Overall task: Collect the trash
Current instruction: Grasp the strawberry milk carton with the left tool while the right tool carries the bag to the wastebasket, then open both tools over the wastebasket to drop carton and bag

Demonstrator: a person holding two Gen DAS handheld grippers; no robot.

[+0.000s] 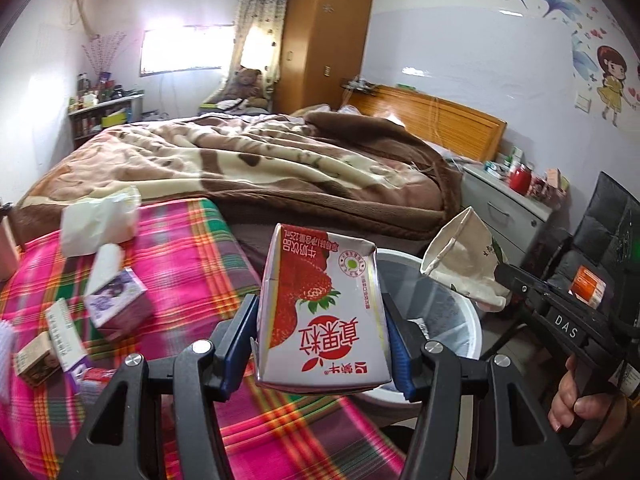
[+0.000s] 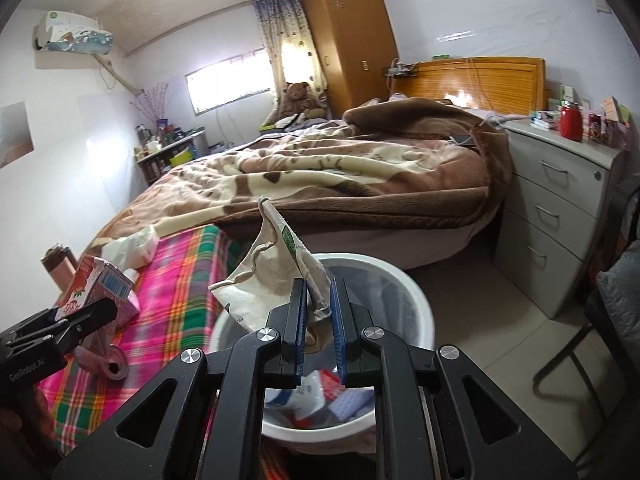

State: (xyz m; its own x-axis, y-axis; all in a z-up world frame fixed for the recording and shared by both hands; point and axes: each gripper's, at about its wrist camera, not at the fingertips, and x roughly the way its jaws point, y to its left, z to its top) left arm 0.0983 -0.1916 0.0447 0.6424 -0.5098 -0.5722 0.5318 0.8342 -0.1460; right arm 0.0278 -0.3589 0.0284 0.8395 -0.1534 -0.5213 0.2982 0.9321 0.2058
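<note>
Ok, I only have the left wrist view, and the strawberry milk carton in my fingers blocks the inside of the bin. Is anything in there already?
Observer: Yes. The right wrist view looks down into the white bin, and packaging in white, red and blue lies at the bottom.
Operator: And does the right side really have that cup gripped?
Observer: It does. The right gripper has its fingers shut on a flattened edge of the crumpled paper cup, over the bin's opening.
</note>
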